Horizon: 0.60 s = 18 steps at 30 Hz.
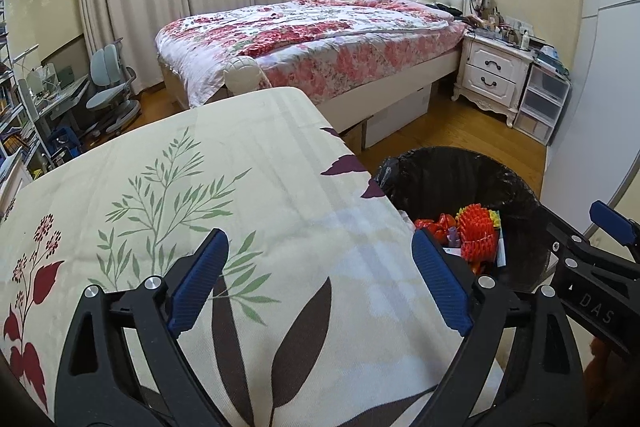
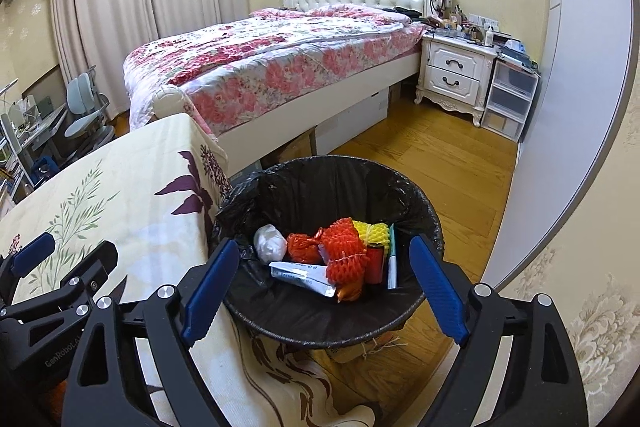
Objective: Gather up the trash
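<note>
Both tongs stand wide with nothing between them. Seen from the left wrist, the left tongs (image 1: 320,279) hang over the cloth-covered desk (image 1: 224,187), whose visible top shows no litter, and the bin (image 1: 516,183) sits just beside its edge. Seen from the right wrist, the right tongs (image 2: 324,289) hover above that bin, where the trash (image 2: 340,255), red and yellow netting, a white wad and a wrapper, lies inside. Dropping seems done; next comes searching for any remaining litter.
</note>
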Tool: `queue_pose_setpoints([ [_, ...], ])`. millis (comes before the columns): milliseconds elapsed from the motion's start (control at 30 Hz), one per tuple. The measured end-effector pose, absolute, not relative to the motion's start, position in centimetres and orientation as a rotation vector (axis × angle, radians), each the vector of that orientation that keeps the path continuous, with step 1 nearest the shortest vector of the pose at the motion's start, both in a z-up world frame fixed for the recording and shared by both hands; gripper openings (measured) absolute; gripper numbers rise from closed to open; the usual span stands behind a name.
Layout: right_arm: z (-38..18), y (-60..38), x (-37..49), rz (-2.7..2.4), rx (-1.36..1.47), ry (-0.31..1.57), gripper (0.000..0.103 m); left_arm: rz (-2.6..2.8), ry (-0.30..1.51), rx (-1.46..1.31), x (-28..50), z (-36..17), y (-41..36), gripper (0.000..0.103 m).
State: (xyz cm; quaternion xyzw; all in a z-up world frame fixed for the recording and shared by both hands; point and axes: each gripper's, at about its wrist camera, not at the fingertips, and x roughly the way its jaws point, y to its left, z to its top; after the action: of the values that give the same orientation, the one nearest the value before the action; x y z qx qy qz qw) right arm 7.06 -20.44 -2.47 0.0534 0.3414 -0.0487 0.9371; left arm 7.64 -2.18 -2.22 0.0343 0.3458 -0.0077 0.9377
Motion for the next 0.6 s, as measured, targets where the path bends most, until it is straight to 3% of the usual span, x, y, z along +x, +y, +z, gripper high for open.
queue_pose_setpoints([
  [600, -0.5, -18.4, 2.3, -0.085, 0.068, 0.627, 0.085, 0.033, 0.651, 0.038, 2.2, -0.1, 0.7, 0.091],
])
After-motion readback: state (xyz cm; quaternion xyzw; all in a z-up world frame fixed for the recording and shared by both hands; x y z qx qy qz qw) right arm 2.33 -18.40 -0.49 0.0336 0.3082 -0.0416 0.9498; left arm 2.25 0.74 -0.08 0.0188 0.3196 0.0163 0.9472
